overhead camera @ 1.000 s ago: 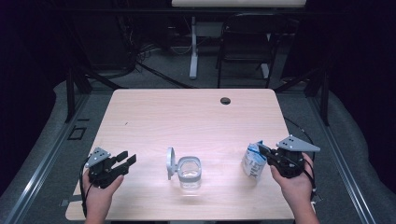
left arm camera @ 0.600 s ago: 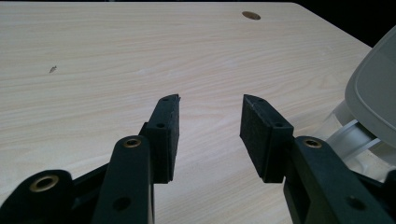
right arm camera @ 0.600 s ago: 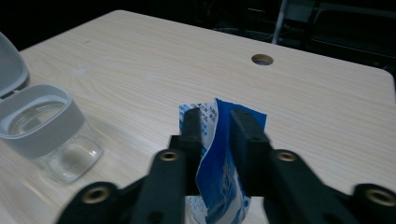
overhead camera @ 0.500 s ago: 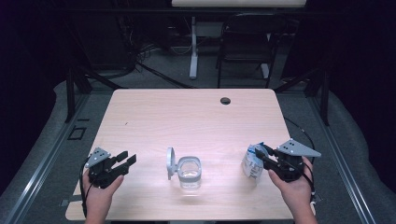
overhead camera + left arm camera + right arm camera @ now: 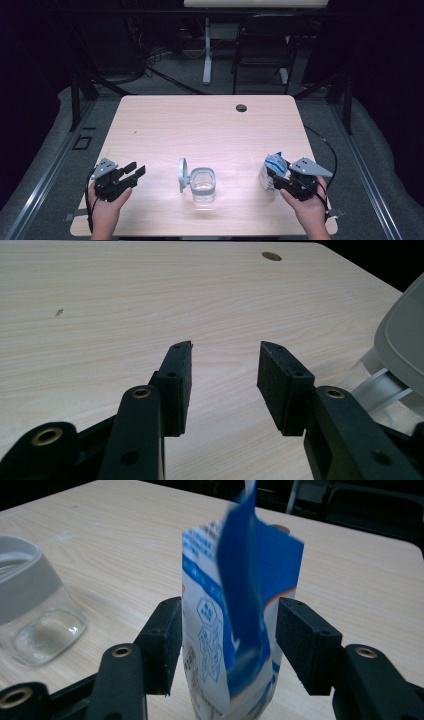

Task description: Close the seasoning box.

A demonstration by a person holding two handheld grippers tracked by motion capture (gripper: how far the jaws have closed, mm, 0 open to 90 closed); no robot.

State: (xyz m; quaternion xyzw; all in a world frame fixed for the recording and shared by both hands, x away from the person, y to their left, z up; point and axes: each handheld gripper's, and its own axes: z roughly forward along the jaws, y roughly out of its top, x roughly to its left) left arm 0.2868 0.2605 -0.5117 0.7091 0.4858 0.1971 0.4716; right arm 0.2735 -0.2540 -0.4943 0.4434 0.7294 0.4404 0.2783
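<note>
- While nothing is held between its parted jaws, the left gripper (image 5: 134, 170) is kept at the table's left.
- At centre, the open jar (image 5: 202, 183) is seen.
- The upright pouch (image 5: 273, 171) is flanked, unpressed, by the right gripper (image 5: 270, 178), whose jaws have just been opening.

pouch (image 5: 235, 610): blue-white, printed | jar (image 5: 203, 184): clear, grey lid | table (image 5: 200, 125): pale woodgrain
</note>
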